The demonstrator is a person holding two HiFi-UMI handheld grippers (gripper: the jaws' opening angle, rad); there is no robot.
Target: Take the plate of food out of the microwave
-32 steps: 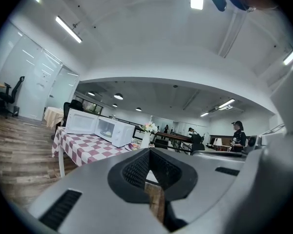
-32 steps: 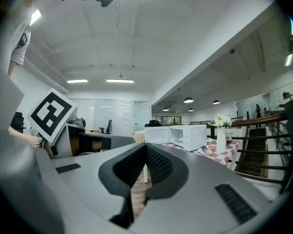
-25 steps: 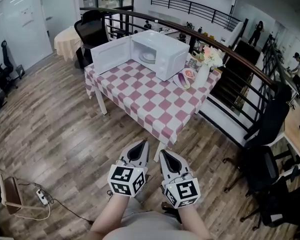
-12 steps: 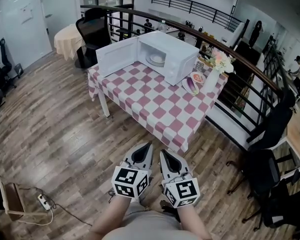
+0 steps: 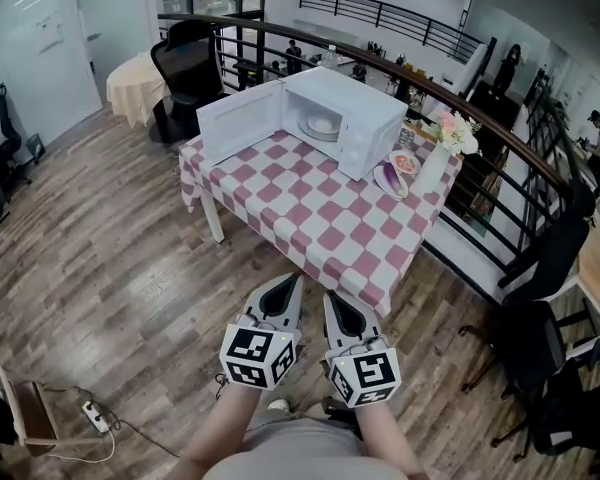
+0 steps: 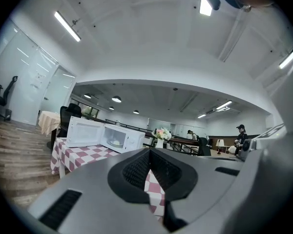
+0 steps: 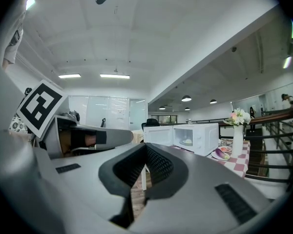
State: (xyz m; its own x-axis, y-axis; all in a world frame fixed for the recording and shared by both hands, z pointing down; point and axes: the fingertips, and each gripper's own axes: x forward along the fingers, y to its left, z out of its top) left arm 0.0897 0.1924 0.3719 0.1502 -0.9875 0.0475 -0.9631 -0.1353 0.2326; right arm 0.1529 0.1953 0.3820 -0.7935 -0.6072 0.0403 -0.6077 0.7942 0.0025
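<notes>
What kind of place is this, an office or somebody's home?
Most likely an open-plan office, perhaps its break corner: black office chairs, a long railing with more desks beyond it, and a microwave on a table with a checked cloth.

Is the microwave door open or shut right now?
Open: the microwave door stands swung out left of the microwave, and the plate of food shows inside its cavity.
</notes>
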